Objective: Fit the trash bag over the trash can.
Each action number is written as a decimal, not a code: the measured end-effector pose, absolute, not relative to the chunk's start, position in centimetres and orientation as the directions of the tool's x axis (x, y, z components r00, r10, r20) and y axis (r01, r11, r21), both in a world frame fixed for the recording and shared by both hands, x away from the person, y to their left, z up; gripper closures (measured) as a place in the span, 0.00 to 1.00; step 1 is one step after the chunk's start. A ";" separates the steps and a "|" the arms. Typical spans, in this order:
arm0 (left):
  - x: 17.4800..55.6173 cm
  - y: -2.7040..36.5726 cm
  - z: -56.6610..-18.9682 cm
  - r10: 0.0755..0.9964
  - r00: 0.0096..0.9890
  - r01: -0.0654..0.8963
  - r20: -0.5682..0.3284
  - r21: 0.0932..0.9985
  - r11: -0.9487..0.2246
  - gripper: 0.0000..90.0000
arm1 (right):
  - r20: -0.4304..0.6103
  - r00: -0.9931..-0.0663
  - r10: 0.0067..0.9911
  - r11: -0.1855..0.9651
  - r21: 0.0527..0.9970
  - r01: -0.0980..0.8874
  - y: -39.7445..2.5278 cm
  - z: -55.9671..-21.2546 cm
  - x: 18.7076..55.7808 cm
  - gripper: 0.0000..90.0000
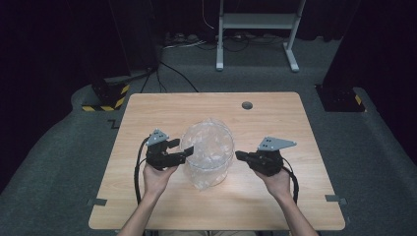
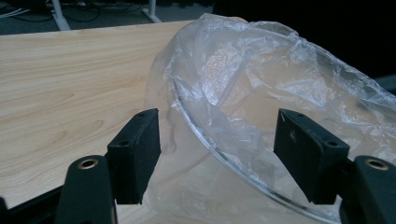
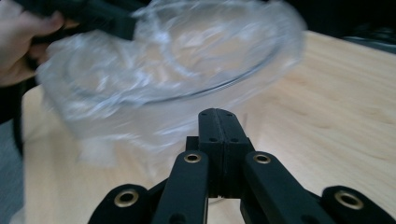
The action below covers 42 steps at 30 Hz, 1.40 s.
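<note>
Near edge, high view: two forearms enter from bottom, one gripper per hand. L gripper (image 1: pixel 183 150) at left side of the bowl (image 1: pixel 209 169), jaws spread, tips at the plastic film (image 1: pixel 206 142) over the bowl's left rim. L gripper view confirms: jaws wide apart w/ rim + film (image 2: pixel 243 84) running between them, neither pad clearly pressing on it; can't tell if touching. Glass rim (image 2: pixel 219 154) arcs between the two pads.

R gripper (image 1: pixel 239 155) at right of bowl, tip just beside the bowl wall, pointing at it. R gripper view: jaws pressed together, nothing between the pads (image 3: pixel 219 123); bowl (image 3: pixel 187 88) directly ahead, blurred. L hand (image 3: pixel 21 42) seen at far side of bowl in that view.

Bowl: clear glass, upright, approx. centre of table (image 1: pixel 275 206), slightly toward the near side, between the two grippers. Film crinkled, domes up over the rim.

Farther: small round grommet (image 1: pixel 247 105) near table's far edge. Beyond table: grey floor, cables (image 1: pixel 172 73), white stand (image 1: pixel 255 22), hazard-striped base (image 1: pixel 105 96) at far left.
</note>
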<state>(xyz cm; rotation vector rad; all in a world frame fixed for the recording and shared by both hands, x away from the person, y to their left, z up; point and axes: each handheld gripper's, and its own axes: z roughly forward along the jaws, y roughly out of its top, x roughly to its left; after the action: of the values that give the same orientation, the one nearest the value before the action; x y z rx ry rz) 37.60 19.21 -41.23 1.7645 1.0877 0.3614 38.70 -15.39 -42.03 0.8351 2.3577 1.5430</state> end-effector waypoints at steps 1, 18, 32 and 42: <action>37.6 19.2 -41.2 0.801 0.552 0.506 -0.231 0.856 -0.102 0.35 | 0.147 -0.804 0.576 0.264 0.898 0.352 -15.7 -41.7 39.0 0.93; 36.6 19.3 -41.5 0.797 0.560 0.491 -0.226 0.865 -0.100 0.39 | 0.110 -0.759 0.641 0.282 0.886 0.367 -9.9 -39.1 45.9 0.97; 36.2 19.2 -41.5 0.790 0.572 0.482 -0.224 0.870 -0.102 0.39 | 0.204 -0.713 0.671 0.184 0.886 0.427 -11.2 -39.6 47.5 0.85; 36.3 18.8 -41.6 0.790 0.574 0.477 -0.217 0.872 -0.107 0.42 | 0.264 -0.693 0.671 0.137 0.874 0.467 -10.3 -39.0 50.2 0.68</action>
<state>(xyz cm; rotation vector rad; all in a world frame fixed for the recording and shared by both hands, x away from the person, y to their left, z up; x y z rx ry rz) 36.30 18.84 -41.63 1.7546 1.0495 0.3713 50.24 -10.25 -39.02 1.1269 2.2170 1.5873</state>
